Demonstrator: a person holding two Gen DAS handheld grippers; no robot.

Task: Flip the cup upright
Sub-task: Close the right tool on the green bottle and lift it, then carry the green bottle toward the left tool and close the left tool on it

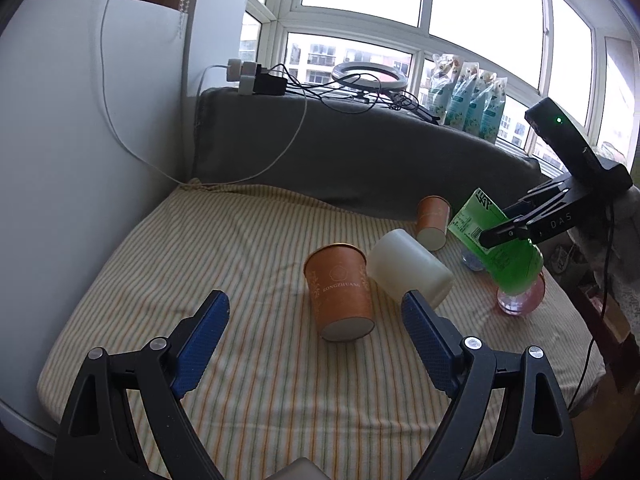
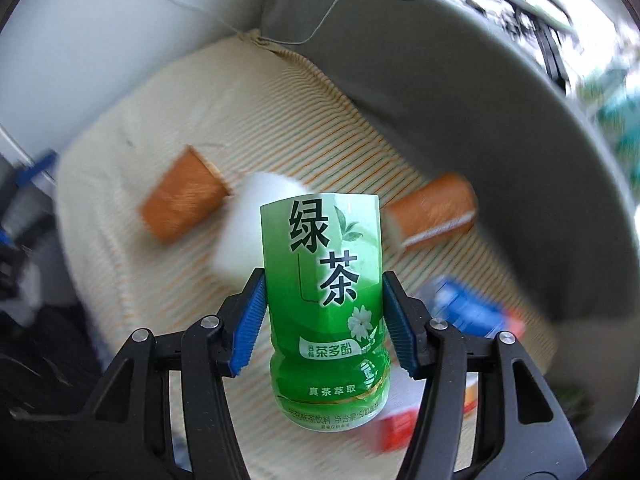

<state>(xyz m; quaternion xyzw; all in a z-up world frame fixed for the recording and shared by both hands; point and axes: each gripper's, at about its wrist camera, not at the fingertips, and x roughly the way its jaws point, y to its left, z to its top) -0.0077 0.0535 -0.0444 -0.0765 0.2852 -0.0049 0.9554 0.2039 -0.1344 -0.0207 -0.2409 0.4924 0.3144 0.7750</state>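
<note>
An orange paper cup [image 1: 340, 292] lies tipped on the striped cloth [image 1: 240, 248], its white base toward me; it shows blurred in the right wrist view [image 2: 184, 200]. A white plastic cup [image 1: 410, 272] lies on its side just right of it, also in the right wrist view [image 2: 256, 224]. A second orange cup [image 1: 432, 220] lies farther back; it also shows in the right wrist view [image 2: 436, 210]. My left gripper [image 1: 316, 304] is open, its fingers either side of the near orange cup and short of it. My right gripper [image 2: 322, 308] is shut on a green tea bottle [image 2: 324, 300], seen at the right in the left wrist view [image 1: 504, 248].
A pink cup [image 1: 520, 296] stands under the green bottle at the right edge of the cloth. A grey covered ledge [image 1: 360, 152] with cables, a ring light [image 1: 370, 76] and several pouches [image 1: 468, 96] runs behind. A white wall [image 1: 80, 140] stands at the left. Blue and red packages [image 2: 472, 312] lie at the right.
</note>
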